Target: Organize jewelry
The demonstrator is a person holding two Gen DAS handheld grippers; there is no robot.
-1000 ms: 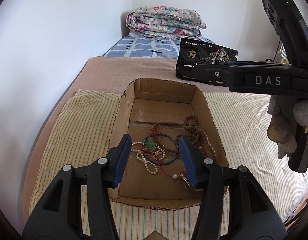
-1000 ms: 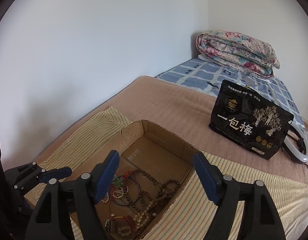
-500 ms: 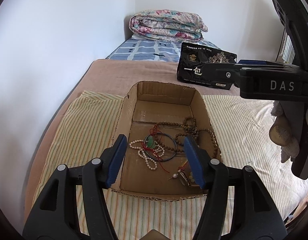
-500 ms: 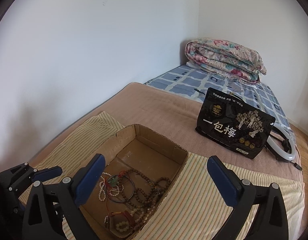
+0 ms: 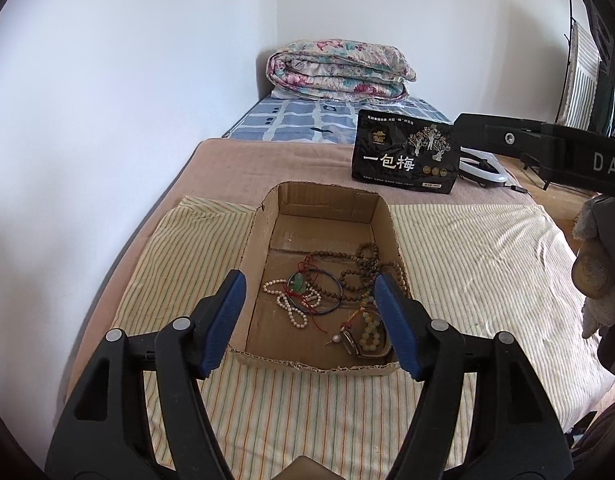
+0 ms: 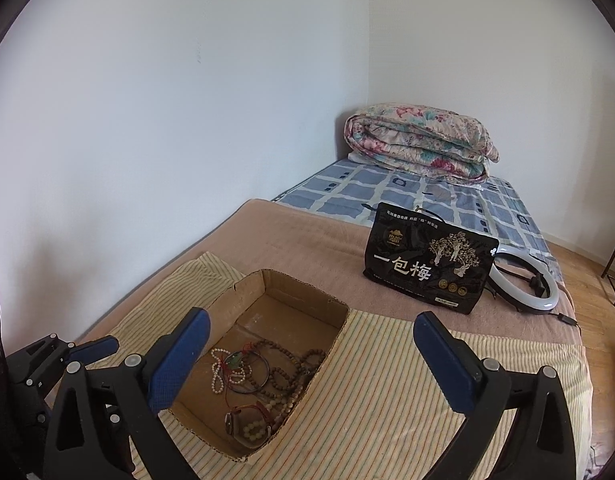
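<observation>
A shallow cardboard box [image 5: 263, 236] [image 6: 307, 304] lies on a striped cloth. In it are a white bead string [image 5: 287, 308] [image 6: 216, 376], a blue bangle [image 5: 331, 280] [image 6: 263, 378], a green pendant on red cord [image 5: 296, 282] [image 6: 233, 360], brown bead strands [image 5: 363, 264] [image 6: 291, 364] and a watch [image 5: 357, 342] [image 6: 237, 424]. My left gripper [image 5: 311, 316] is open and empty, above the box's near end. My right gripper [image 6: 307, 360] is wide open and empty, above the box's right wall. The left gripper also shows at the right wrist view's left edge [image 6: 67, 354].
The striped cloth [image 5: 467, 264] [image 6: 387, 400] covers a tan blanket [image 5: 243, 164] on a bed beside a white wall. A black printed bag [image 5: 403, 156] [image 6: 427, 256] stands behind the box, with a white ring light [image 6: 523, 280] next to it. A folded floral quilt [image 5: 339, 70] [image 6: 419, 140] lies at the far end.
Both grippers have pulled back and up from the box. The right gripper's jaws have opened wider. The jewelry has not moved.
</observation>
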